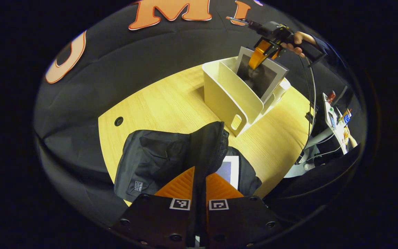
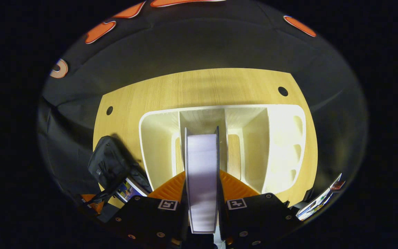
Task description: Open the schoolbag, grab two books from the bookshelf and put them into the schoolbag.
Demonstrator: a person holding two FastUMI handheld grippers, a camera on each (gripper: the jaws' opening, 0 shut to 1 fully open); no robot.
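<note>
The black schoolbag (image 1: 150, 159) lies on the wooden table (image 1: 171, 100). My left gripper (image 1: 199, 172) is shut on the bag's raised zip edge (image 1: 209, 145) and holds it up. Under that edge a book with a blue cover (image 1: 229, 170) lies inside the bag. The white bookshelf (image 1: 226, 93) stands behind the bag. Over it my right gripper (image 1: 259, 57) is shut on the top of a grey-covered book (image 1: 259, 77), tilted and partly lifted out of a slot. In the right gripper view the book's white page edge (image 2: 201, 166) runs between my fingers (image 2: 171, 185), above the bookshelf (image 2: 282, 138). The schoolbag (image 2: 110, 164) sits lower left.
The table has round cable holes (image 1: 118, 121) (image 2: 283, 91). Off the table's right edge stands a white cart with small items (image 1: 335, 119) and hanging cables (image 1: 311, 103). A hand (image 1: 297, 39) holds the right gripper. Bare tabletop lies left of and behind the shelf.
</note>
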